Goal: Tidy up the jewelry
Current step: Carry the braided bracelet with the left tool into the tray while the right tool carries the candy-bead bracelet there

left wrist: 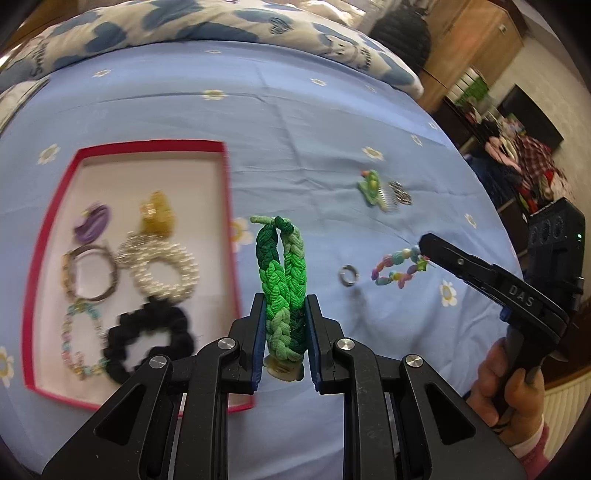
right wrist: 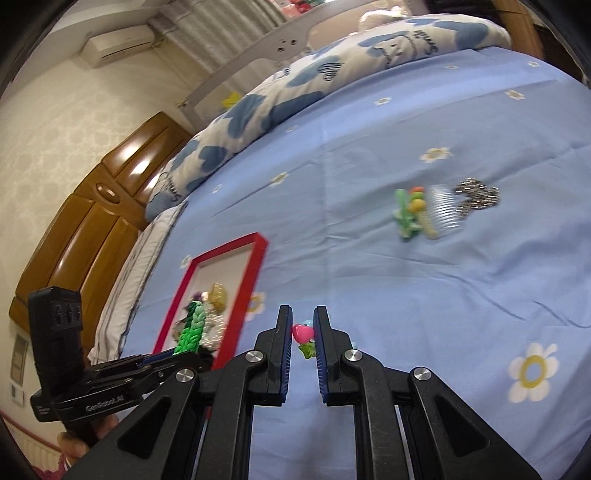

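My left gripper (left wrist: 283, 301) is shut on a green braided hair band (left wrist: 282, 269) and holds it upright above the blue bedsheet, just right of the red box (left wrist: 48, 221). The box holds a pearl bracelet (left wrist: 162, 266), a black scrunchie (left wrist: 149, 339), a brown bangle, a bead bracelet, a purple clip and a yellow clip. My right gripper (right wrist: 302, 314) is narrowly apart around the colourful bead bracelet (left wrist: 397, 267), which lies on the sheet; its beads (right wrist: 303, 338) show between the jaws. In the left wrist view the right gripper (left wrist: 424, 242) touches that bracelet.
A silver ring (left wrist: 349, 276) lies on the sheet between the two grippers. A green flower clip (left wrist: 371, 184), a clear comb (right wrist: 443, 208) and a silver chain piece (right wrist: 476, 195) lie farther back. A folded heart-print blanket (left wrist: 207, 18) lies at the far edge.
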